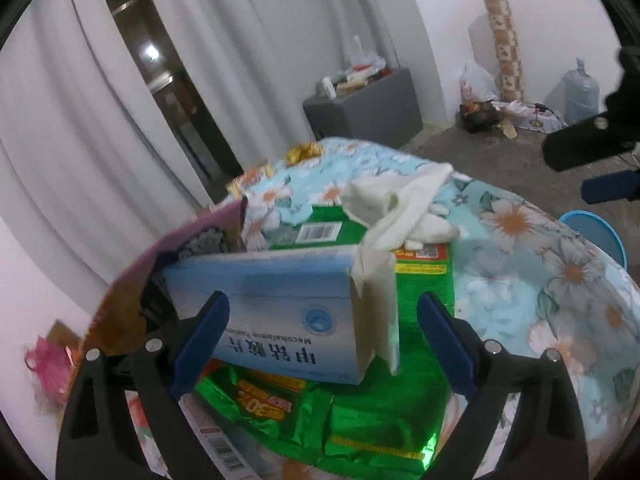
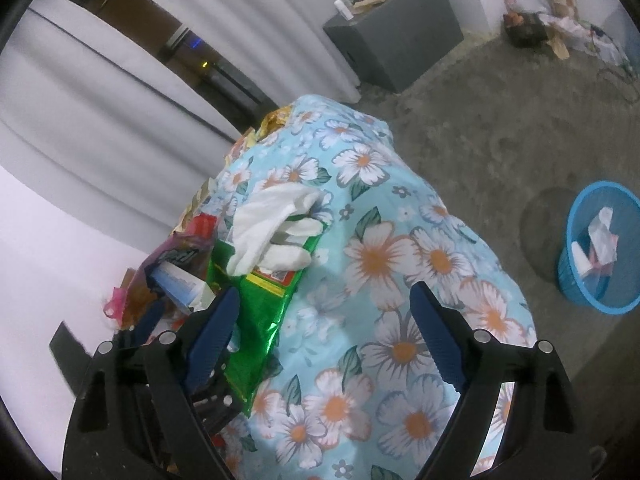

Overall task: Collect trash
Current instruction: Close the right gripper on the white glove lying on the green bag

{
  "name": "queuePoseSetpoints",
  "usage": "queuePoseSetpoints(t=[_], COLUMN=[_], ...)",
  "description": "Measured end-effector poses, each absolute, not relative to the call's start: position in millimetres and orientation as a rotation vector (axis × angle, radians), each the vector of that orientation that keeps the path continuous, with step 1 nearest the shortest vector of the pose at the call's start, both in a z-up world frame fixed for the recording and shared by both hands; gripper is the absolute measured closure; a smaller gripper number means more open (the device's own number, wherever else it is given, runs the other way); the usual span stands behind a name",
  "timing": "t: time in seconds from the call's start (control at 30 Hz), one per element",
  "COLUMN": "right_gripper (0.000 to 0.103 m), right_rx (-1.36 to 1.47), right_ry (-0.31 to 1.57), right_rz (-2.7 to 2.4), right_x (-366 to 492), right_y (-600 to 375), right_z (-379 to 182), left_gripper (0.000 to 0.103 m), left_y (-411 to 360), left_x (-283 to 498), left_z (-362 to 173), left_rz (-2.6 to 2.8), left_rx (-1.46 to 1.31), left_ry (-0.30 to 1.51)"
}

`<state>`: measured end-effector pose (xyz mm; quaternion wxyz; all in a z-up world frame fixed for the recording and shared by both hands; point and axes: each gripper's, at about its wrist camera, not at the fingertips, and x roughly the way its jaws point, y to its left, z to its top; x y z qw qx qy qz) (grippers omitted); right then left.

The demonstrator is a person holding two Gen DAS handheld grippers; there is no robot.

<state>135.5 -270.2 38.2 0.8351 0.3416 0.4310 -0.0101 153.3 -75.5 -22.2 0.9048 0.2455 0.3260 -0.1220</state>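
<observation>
A light blue medicine box [image 1: 280, 312] with an open flap lies on a green foil wrapper [image 1: 360, 420] on the flowered table. My left gripper [image 1: 324, 344] is open, its blue fingers on either side of the box and apart from it. A crumpled white tissue [image 1: 400, 208] lies beyond the box. In the right wrist view my right gripper [image 2: 324, 328] is open and empty above the tablecloth [image 2: 400, 260], with the tissue [image 2: 272, 228], green wrapper [image 2: 260, 308] and box [image 2: 180, 280] to its left. A blue trash basket [image 2: 600, 248] stands on the floor at right.
More wrappers [image 1: 256, 176] lie along the table's far left edge. A grey cabinet [image 1: 368, 108] with clutter stands by the curtain. Bags, a patterned roll [image 1: 506, 48] and a water jug [image 1: 580, 96] sit by the far wall. The basket's rim [image 1: 596, 232] shows beyond the table.
</observation>
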Motion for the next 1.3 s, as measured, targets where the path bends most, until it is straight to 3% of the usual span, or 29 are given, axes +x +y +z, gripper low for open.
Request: queuePoseSetpoints(t=[0.27,0.43,0.6,0.7,0.83,0.97,1.3], right_gripper=[0.021,0.021,0.021,0.022,0.025,0.029,0.042], right_rx=[0.745,0.747,0.754,0.754,0.767,0.819,1.037], right_ry=[0.918,0.924,0.922,0.927,0.922,0.907,0.906], right_rz=[-0.009,-0.011,-0.010,0.007,0.040,0.094,0.210], right_x=[136,135,134,137,144,155,209], right_y=[-270,-271,-271,-267,-265,-265,-268], right_z=[33,31,30,30,30,30,6], left_gripper=[0.011,0.040,0.061,0.086,0.091,0.101,0.102], left_y=[-90,-80,-68,-62,-52,-45,-41], left_x=[178,175,160,153,145,133,115], left_z=[-37,-33,-23,-17,-10,-2,10], left_rz=[-0.155,-0.180,-0.204,-0.222,-0.260,-0.304,-0.366], left_rx=[0.572,0.505,0.459,0.431,0.386,0.356,0.329], left_ry=[0.732,0.743,0.726,0.721,0.715,0.692,0.643])
